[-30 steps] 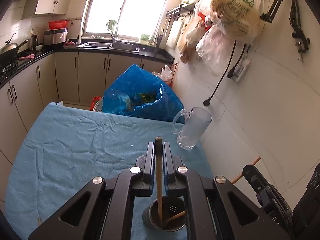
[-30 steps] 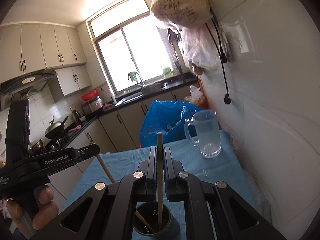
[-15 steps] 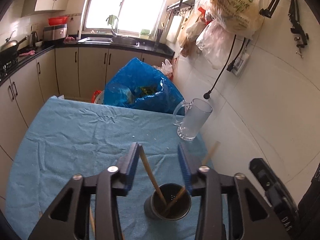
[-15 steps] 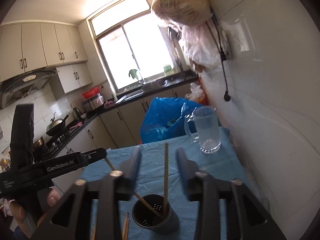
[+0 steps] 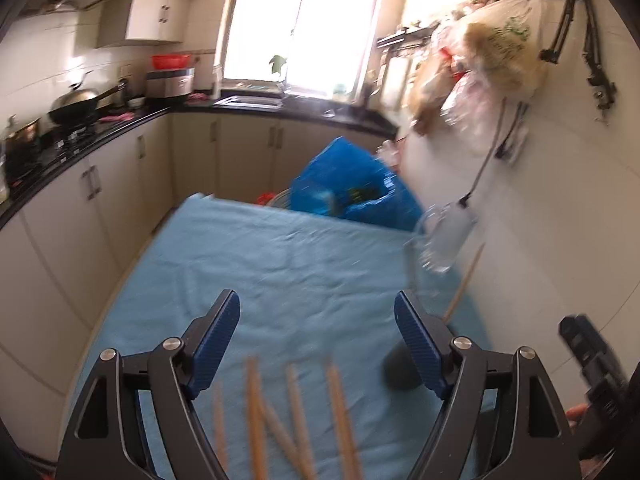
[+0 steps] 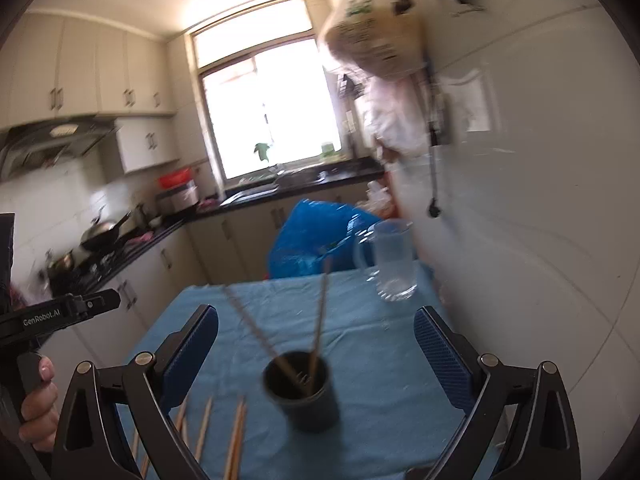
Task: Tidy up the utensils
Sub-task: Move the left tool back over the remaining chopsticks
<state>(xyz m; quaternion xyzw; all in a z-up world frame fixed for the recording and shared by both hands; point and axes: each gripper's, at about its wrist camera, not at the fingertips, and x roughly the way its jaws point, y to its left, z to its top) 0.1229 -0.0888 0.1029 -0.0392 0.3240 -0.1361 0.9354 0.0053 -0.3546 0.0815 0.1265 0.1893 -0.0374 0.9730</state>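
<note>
A dark cup [image 6: 308, 396] stands on the blue cloth [image 6: 384, 364] with two wooden chopsticks [image 6: 320, 312] leaning in it. My right gripper [image 6: 316, 332] hangs just before the cup, jaws still opening wide; the cup shows between the fingers but no pad touches it or the sticks. Several loose chopsticks [image 6: 236, 436] lie left of the cup. In the left wrist view these chopsticks [image 5: 256, 412] lie under my left gripper [image 5: 318, 320], whose jaws are also opening with nothing between them. The cup [image 5: 394, 368] is half hidden behind its right finger [image 5: 416, 340].
A glass mug [image 6: 392, 260] stands at the table's far right by the white wall. A blue bag [image 5: 352, 192] sits past the far edge. Kitchen cabinets and a stove counter [image 5: 80, 136] run along the left. A hand [image 6: 36, 412] holds the left gripper's handle.
Both grippers went from shut on a chopstick each to wide open, leaving the sticks in the cup. The left one swung left over the loose chopsticks; the right one drew back.
</note>
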